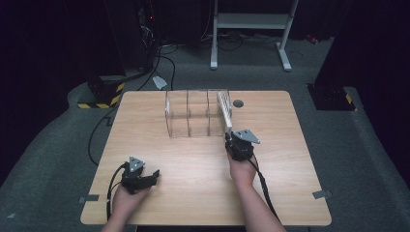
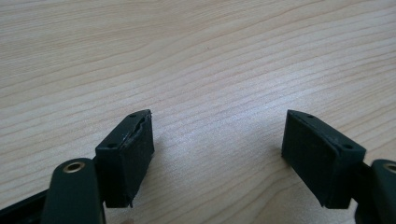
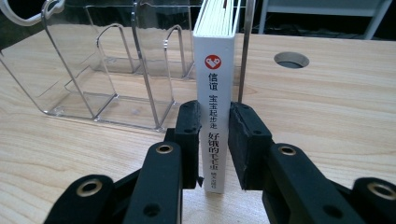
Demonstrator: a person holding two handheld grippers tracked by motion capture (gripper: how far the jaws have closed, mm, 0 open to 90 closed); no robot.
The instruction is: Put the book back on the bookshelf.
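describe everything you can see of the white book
The white book is thin and stands upright, spine toward the right hand-held gripper, with cream page edges on top. The spine bears a red heart logo and black Chinese characters. It sits in the rightmost slot of the clear acrylic rack on the wooden table. The jaws are shut on its spine.

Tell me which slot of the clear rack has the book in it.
The rightmost slot of the clear rack, at the right gripper: the white book stands there, jaws shut on its spine; the other slots are empty.
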